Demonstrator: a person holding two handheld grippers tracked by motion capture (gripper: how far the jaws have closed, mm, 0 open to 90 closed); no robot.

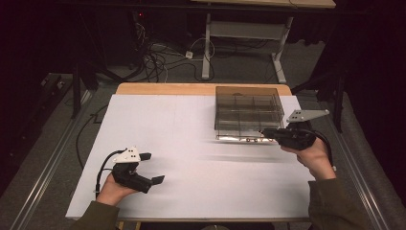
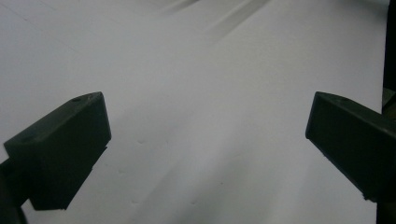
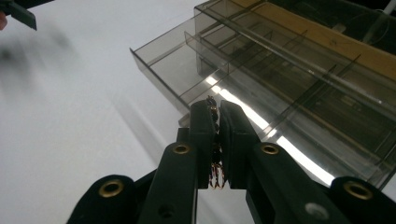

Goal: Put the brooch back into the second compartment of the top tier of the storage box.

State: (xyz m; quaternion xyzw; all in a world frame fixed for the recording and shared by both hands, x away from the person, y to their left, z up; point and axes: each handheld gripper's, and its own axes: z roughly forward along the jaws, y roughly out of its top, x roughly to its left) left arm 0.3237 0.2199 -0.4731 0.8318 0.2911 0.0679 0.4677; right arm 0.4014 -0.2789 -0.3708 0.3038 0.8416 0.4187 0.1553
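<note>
right gripper [image 3: 217,116]: clamped on small coppery wire-like piece [image 3: 215,175]
left gripper [image 2: 205,144]: wide open, empty
smoky clear plastic divided organiser box [image 1: 249,111]: far right table edge
tip: centre over one open compartment before release

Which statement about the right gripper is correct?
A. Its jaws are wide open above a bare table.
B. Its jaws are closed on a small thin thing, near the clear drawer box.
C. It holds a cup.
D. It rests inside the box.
B: in the right gripper view the right gripper has its jaws pressed together on a small wiry thing, just in front of the clear drawer box.
</note>
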